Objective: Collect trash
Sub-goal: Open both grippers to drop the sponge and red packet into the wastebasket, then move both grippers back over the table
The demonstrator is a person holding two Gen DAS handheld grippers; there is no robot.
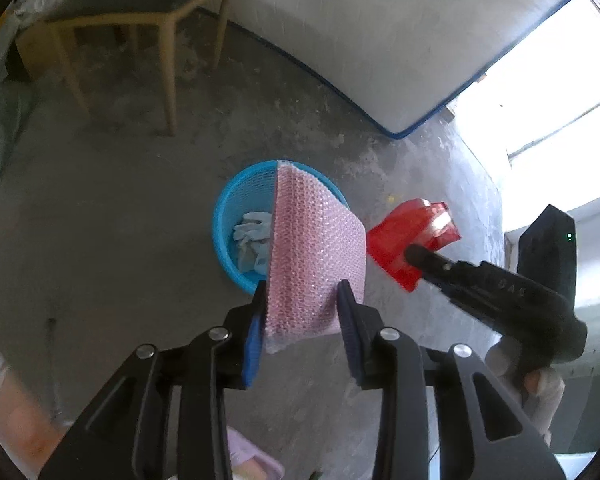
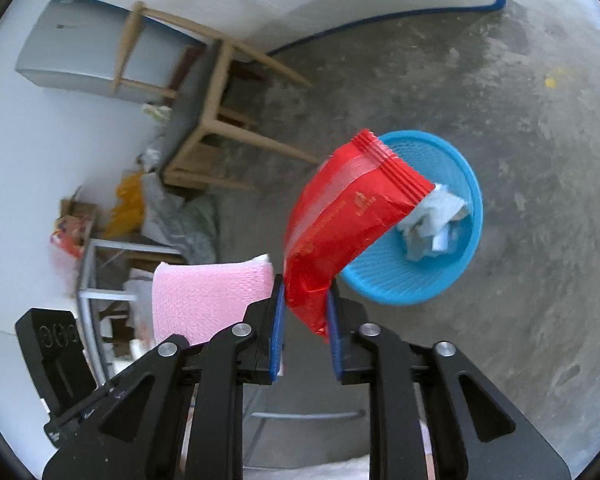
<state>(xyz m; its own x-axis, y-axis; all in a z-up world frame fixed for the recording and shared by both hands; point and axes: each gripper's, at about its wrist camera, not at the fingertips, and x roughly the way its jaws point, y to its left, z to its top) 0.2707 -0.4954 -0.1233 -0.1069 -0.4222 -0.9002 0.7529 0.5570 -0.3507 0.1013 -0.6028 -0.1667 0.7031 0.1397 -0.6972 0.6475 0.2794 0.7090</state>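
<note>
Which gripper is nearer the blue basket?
Left, apparently. The left gripper holds pink bubble wrap over the blue basket; the right gripper is off beside its rim.

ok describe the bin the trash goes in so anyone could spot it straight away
On the bare grey concrete floor, out in front of the wooden table, stands a round blue mesh basket. It already holds crumpled pale blue scraps. Nothing else on the floor is bright blue, round and open-topped.

Both wrist views downward — shared blue basket
</note>
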